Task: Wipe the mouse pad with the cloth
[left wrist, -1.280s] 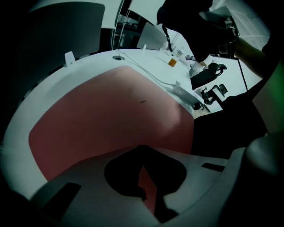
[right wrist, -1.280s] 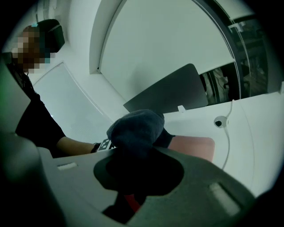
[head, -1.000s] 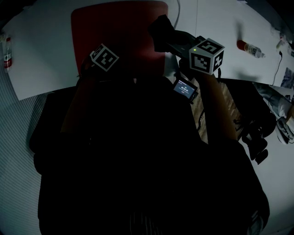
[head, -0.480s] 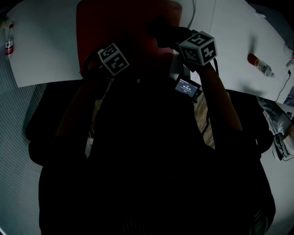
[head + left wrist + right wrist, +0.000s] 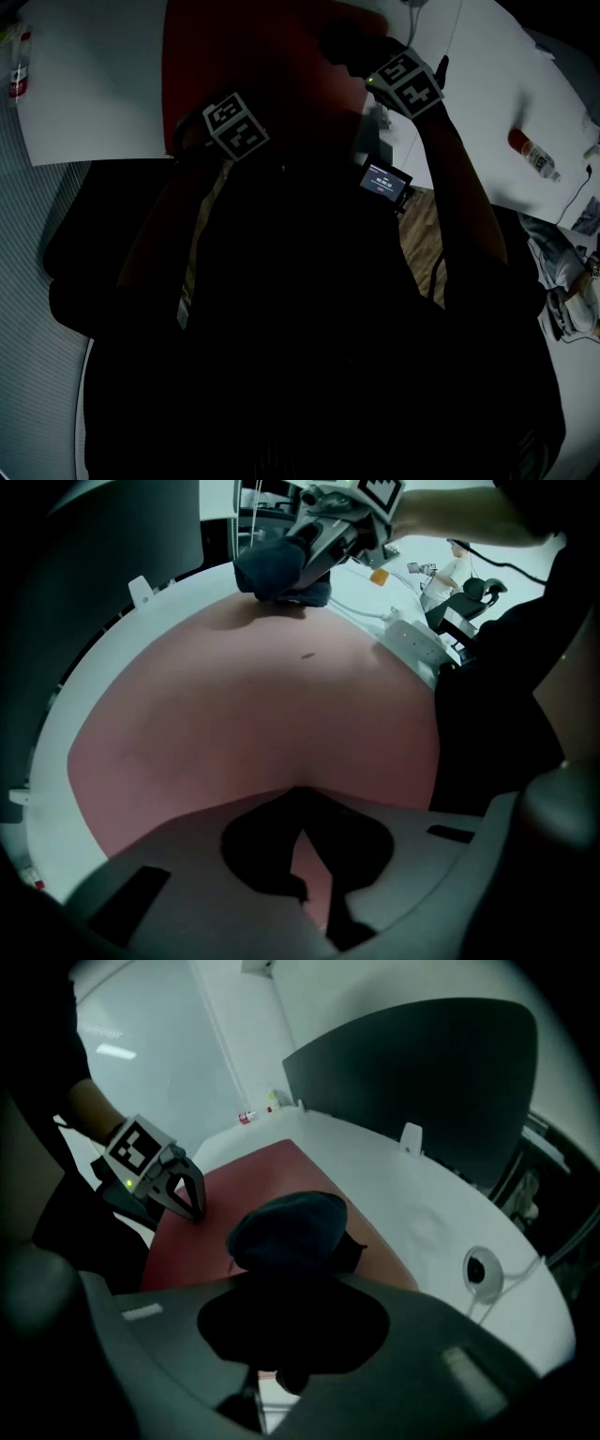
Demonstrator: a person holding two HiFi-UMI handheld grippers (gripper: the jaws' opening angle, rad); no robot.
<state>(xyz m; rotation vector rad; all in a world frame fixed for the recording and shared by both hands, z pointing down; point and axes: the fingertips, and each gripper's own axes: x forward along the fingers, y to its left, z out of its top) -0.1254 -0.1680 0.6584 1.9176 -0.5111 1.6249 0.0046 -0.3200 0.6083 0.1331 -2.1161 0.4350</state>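
The red mouse pad (image 5: 272, 56) lies on a white table (image 5: 94, 84); it also fills the left gripper view (image 5: 244, 714). A dark bunched cloth (image 5: 291, 1222) rests on the pad's far right part, and my right gripper (image 5: 286, 1260) is shut on it. The left gripper view shows that cloth (image 5: 272, 569) at the top, held down by the right gripper (image 5: 314, 555). My left gripper (image 5: 298, 797) is shut, its tips together on the pad near the front edge. In the right gripper view the left gripper (image 5: 192, 1211) stands on the pad's left side.
A large dark panel (image 5: 422, 1082) stands behind the table. A small round white device (image 5: 478, 1271) with a cable lies right of the pad. Bottles lie at the table's far right (image 5: 530, 150) and far left (image 5: 17, 70). Cables and a white strip (image 5: 412, 639) lie beyond the pad.
My right gripper has carried the cloth farther away along the pad's right side. The left gripper has stayed near the pad's front edge. The head view has shifted a little.
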